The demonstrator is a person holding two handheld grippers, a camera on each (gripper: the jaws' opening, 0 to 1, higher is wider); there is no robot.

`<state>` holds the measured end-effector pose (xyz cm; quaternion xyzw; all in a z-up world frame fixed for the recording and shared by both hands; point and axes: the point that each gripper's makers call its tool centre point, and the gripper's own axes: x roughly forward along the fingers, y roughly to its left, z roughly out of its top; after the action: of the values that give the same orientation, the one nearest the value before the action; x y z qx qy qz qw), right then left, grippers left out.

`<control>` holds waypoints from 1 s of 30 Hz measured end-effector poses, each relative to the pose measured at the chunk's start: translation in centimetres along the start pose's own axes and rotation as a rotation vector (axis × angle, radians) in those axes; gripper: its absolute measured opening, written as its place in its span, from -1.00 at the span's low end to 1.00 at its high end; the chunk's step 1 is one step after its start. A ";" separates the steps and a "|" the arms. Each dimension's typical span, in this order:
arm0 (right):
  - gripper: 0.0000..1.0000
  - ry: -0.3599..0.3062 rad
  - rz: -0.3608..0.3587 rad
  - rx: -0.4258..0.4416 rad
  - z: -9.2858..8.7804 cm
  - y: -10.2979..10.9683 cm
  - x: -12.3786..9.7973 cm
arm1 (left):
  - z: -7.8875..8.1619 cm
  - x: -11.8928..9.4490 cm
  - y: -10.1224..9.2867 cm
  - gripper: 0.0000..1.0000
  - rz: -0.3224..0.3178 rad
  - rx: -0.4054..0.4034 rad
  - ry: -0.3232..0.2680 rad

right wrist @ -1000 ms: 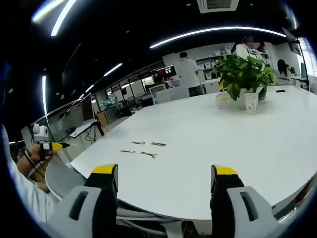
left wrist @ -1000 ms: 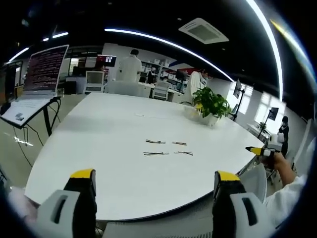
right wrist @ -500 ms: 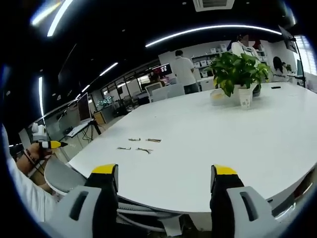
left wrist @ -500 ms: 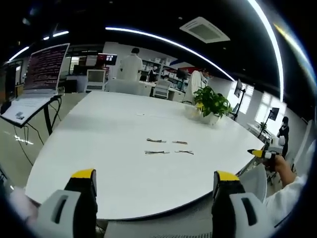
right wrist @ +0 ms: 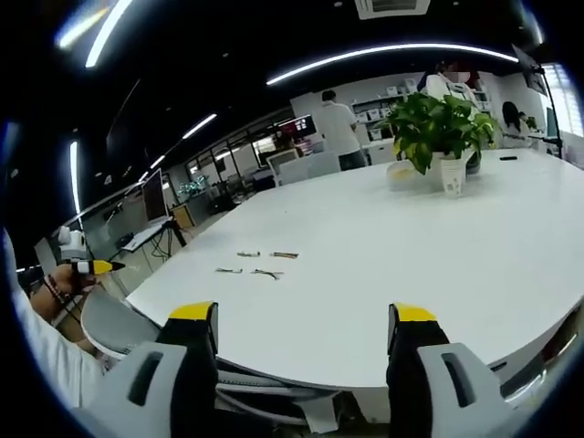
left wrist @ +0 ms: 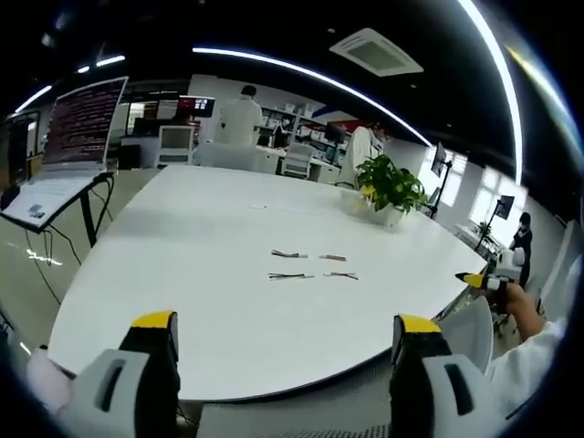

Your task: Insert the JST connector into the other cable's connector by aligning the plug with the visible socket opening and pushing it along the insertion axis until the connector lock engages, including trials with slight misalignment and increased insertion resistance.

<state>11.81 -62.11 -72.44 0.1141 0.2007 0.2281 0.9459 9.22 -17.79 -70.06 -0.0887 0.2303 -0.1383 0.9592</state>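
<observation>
Several short JST cables lie in two rows on the white table (left wrist: 210, 228): one pair of cables (left wrist: 289, 255) behind, another cable (left wrist: 290, 276) in front, with a shorter cable (left wrist: 341, 276) to its right. In the right gripper view the same cables (right wrist: 258, 271) lie far off at the left of the table (right wrist: 429, 246). My left gripper (left wrist: 286, 339) is open, well short of the table edge. My right gripper (right wrist: 304, 330) is open too, off the table's near edge. The right gripper's yellow tip (left wrist: 474, 280) appears at the right of the left gripper view, and the left gripper's tip (right wrist: 99, 267) at the left of the right gripper view.
A potted plant (left wrist: 388, 189) stands on the far side of the table, also large as the plant (right wrist: 440, 137) in the right gripper view. A laptop on a stand (left wrist: 64, 155) is off to the left. A grey chair (right wrist: 109, 319) sits by the table edge. People stand in the background.
Both views have shifted slightly with my hands; the cables lie where they were. Both grippers stay open and empty.
</observation>
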 end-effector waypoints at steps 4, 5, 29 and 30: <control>0.48 0.002 0.006 0.002 0.0 0.3 0.3 | 0.1 -0.1 0.2 0.92 0.001 -0.002 -0.001; 0.48 0.004 0.008 0.000 0.0 0.4 0.3 | 0.1 -0.1 0.2 0.92 0.001 -0.002 -0.001; 0.47 0.037 0.023 0.024 0.1 1.3 2.7 | 0.8 -0.6 2.0 0.92 0.039 0.005 0.034; 0.47 0.042 0.024 0.022 0.2 1.3 3.0 | 1.1 -0.5 2.2 0.92 0.040 0.002 0.033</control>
<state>13.79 -59.58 -72.83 0.1221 0.2217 0.2398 0.9372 9.78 -15.46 -69.41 -0.0810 0.2475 -0.1208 0.9579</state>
